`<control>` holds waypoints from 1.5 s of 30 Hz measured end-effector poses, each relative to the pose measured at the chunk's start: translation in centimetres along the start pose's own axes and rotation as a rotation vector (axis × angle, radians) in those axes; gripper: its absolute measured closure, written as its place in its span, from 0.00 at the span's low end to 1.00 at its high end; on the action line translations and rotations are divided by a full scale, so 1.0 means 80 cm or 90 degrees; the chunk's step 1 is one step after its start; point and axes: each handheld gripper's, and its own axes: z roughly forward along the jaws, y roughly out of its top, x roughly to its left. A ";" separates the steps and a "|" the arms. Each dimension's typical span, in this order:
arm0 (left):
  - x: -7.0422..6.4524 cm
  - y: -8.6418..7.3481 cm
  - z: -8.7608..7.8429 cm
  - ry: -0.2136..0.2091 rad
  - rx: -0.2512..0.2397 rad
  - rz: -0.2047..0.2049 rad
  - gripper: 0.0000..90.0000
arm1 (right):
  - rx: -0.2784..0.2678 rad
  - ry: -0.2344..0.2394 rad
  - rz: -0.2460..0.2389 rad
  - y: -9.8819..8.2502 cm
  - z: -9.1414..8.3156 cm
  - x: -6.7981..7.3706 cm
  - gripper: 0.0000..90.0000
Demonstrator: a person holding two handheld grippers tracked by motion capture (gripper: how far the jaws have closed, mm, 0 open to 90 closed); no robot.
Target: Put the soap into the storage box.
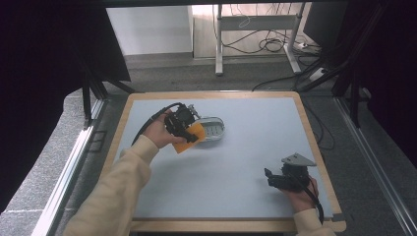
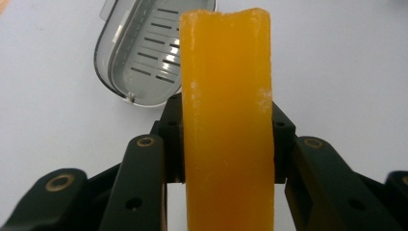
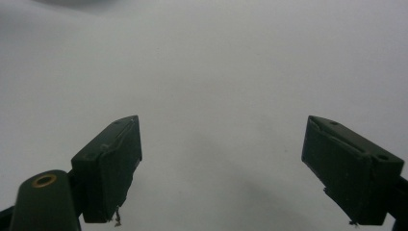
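The left tongs [image 1: 189, 133] were clamped on a flat orange bar of soap [image 1: 188, 137], its waxy slab standing upright between the jaws in the left gripper view [image 2: 226, 125]. A grey oval plastic soap dish with a slotted drain tray [image 1: 212, 129] lay open on the pale blue-grey surface [image 1: 236, 162], just beyond the bar at about two o'clock from the left tongs; in the left gripper view the dish [image 2: 144, 53] sat at eleven o'clock from the soap. The bar was close above the surface, beside the dish and apparently not in it.

The right tongs [image 1: 269, 178] rested low at about five o'clock on the surface, well apart from the dish, jaws spread wide with nothing between them.

Judged from this, the pick-up was done; carrying the soap over the tray, setting it down and letting go remained.
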 end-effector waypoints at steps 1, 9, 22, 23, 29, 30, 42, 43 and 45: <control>0.001 0.001 0.001 0.000 -0.001 -0.001 0.69 | 0.000 0.000 0.000 0.000 0.000 0.000 0.16; 0.010 0.005 0.006 0.006 0.002 -0.006 0.69 | 0.002 0.000 -0.003 0.001 0.002 0.002 0.16; 0.030 0.020 0.023 -0.001 -0.005 -0.008 0.69 | 0.002 0.000 -0.004 0.001 0.005 0.001 0.16; 0.032 0.022 0.025 -0.003 -0.005 -0.008 0.69 | 0.002 0.001 -0.005 0.001 0.005 0.001 0.16; 0.034 0.028 0.028 -0.009 -0.006 0.000 0.69 | 0.000 0.001 -0.008 0.002 0.004 0.002 0.16; 0.034 0.029 0.029 -0.010 -0.007 0.004 0.69 | 0.000 0.002 -0.008 0.002 0.004 0.002 0.16; 0.039 0.045 0.024 -0.005 -0.009 0.023 0.69 | 0.000 0.002 -0.007 0.002 0.005 0.001 0.16; 0.040 0.046 0.024 -0.004 -0.008 0.025 0.69 | 0.000 0.002 -0.007 0.002 0.005 0.001 0.16; 0.041 0.048 0.024 -0.004 -0.009 0.026 0.69 | 0.000 0.002 -0.007 0.002 0.005 0.001 0.16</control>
